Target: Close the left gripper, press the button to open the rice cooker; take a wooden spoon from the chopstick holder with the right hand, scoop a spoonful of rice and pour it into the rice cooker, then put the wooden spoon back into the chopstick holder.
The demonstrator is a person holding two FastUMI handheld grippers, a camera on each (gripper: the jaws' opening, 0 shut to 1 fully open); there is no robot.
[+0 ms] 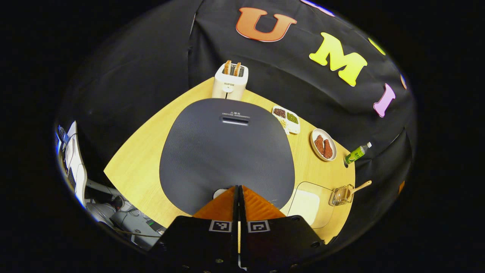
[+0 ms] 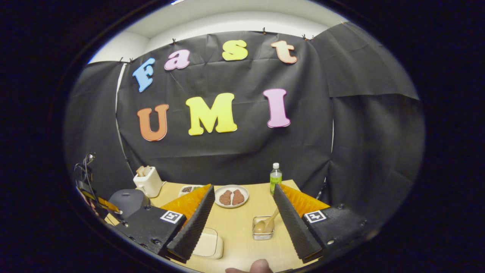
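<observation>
We hover our left gripper [image 1: 238, 189], jaws pressed together on nothing, over the cooker [image 1: 226, 151], heavy and stiff enough to take a press, while our right gripper [image 2: 242, 216] gapes empty toward the light, rigid spoon [image 2: 265, 223] in its holder [image 2: 263, 231], best pinched at the handle.

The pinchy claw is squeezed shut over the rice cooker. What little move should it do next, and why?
Probably push straight down: the left gripper is shut, tips over the front edge of the rice cooker, whose lid is still closed. The button seems hidden beneath the fingertips.
</observation>
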